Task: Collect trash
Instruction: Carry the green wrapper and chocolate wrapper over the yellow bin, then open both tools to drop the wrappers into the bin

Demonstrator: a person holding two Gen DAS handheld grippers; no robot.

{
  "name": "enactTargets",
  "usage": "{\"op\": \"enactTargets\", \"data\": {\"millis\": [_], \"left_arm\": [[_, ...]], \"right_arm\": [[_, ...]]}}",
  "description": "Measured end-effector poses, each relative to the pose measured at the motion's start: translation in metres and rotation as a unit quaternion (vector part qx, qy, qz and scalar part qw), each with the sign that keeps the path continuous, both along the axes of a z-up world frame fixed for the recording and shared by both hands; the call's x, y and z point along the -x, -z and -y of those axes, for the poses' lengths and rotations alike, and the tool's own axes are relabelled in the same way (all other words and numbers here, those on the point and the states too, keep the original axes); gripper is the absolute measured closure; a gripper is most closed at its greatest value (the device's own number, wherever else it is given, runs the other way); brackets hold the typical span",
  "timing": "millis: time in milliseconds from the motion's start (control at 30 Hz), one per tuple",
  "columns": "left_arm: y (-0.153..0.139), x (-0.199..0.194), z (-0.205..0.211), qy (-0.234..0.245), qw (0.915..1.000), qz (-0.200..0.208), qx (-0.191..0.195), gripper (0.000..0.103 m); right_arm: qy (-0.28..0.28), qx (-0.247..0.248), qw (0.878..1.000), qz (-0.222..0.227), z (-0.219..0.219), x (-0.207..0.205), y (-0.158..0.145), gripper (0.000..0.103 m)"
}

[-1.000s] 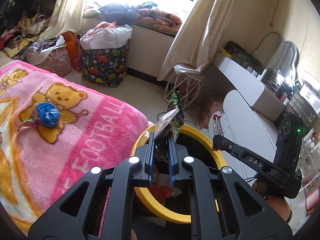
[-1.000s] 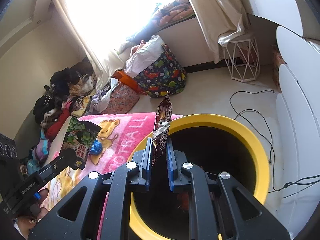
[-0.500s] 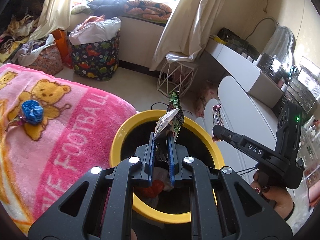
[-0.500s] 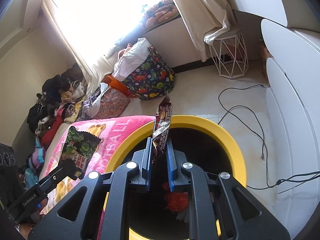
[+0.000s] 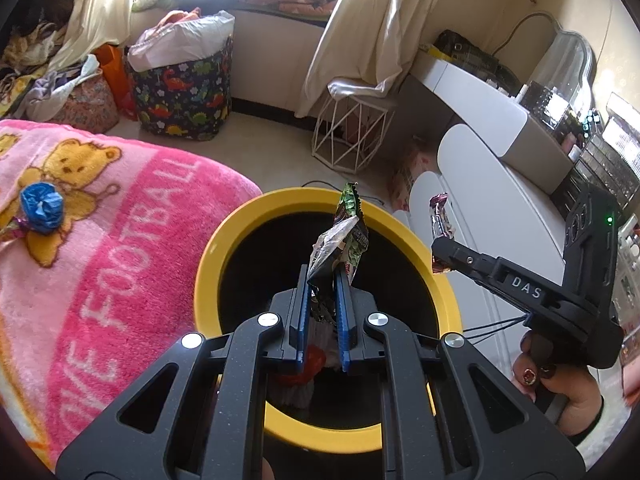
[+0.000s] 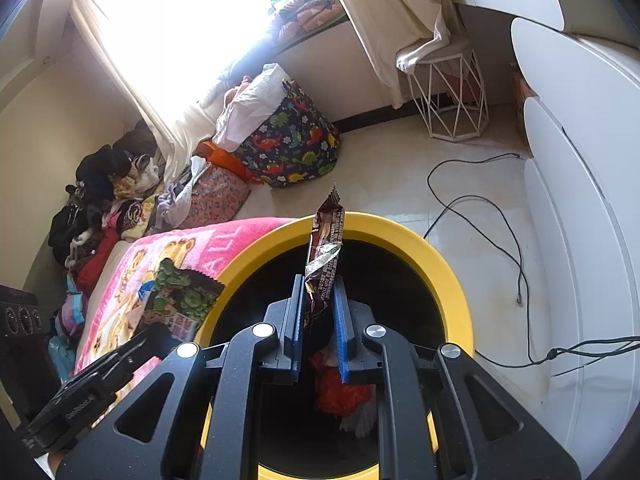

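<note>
So over the last second both hands have drifted in and down toward the yellow-rimmed bin (image 5: 240, 236), and you can really see it in the left wrist view: the bin's mouth used to be half hidden behind the fingers, now the whole ring sits open under the left gripper (image 5: 323, 280). That one is clamped narrow on a crumpled green snack wrapper (image 5: 348, 232), which sticks up over the dark opening, a bit nearer the far rim than the near one. The right gripper (image 6: 320, 292) is pinched tight on a brown candy wrapper (image 6: 326, 240), also standing up over the bin, its top end reaching past the far rim in that view. In the left view you can spot the right tool coming in over the bin's right-hand rim, with a hand (image 5: 560, 380) wrapped round its handle. Already some red and white rubbish (image 6: 340, 392) at the bottom, so this isn't the first drop. My read: the carry is basically done and both pieces are lined up for release, so letting go should land them inside. Still left on the pink blanket (image 5: 100, 240), well in from its bin-side edge: a blue crumpled ball (image 5: 40, 206), which looks like the next thing to fetch.
</note>
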State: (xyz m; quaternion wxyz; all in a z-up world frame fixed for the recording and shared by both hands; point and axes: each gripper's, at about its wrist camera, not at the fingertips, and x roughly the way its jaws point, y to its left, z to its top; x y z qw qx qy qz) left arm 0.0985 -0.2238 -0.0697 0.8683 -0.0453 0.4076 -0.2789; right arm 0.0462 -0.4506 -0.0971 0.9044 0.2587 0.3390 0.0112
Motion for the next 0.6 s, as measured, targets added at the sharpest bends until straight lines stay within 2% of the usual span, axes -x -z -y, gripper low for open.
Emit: {"op": "enactTargets", "data": {"millis": [167,200,233,267,333,400,500,600], "left_arm": [[0.011,-0.005,0.001,0.0,0.9999,-0.016,-0.004,0.095],[0.013,-0.006,0.0,-0.003,0.9998,-0.02,-0.005,0.089],[0.015,-0.008,-0.001,-0.008,0.9996,-0.026,-0.005,0.077],[0.016,-0.008,-0.003,-0.014,0.9995,-0.029,-0.007,0.07],[0.017,-0.008,-0.008,-0.025,0.9992,-0.033,-0.003,0.046],[0.016,-0.007,-0.013,-0.033,0.9991,-0.028,-0.003,0.032],[0.011,-0.005,-0.022,-0.044,0.9989,-0.017,0.003,0.023],[0.005,-0.003,-0.029,-0.052,0.9986,-0.007,0.008,0.018]], "right_arm": [[-0.012,-0.004,1.0,-0.016,-0.003,-0.002,0.007,0.086],[-0.013,-0.004,1.0,-0.018,-0.004,-0.002,0.008,0.082],[-0.013,-0.005,1.0,-0.021,-0.004,-0.003,0.008,0.071],[-0.013,-0.006,1.0,-0.022,-0.005,-0.002,0.009,0.061],[-0.014,-0.005,1.0,-0.022,-0.007,-0.001,0.009,0.058],[-0.017,-0.001,1.0,-0.024,-0.011,-0.002,0.008,0.057],[-0.023,0.003,1.0,-0.02,-0.016,-0.002,0.005,0.053],[-0.028,0.009,0.999,-0.015,-0.023,-0.002,0.001,0.05]]}}
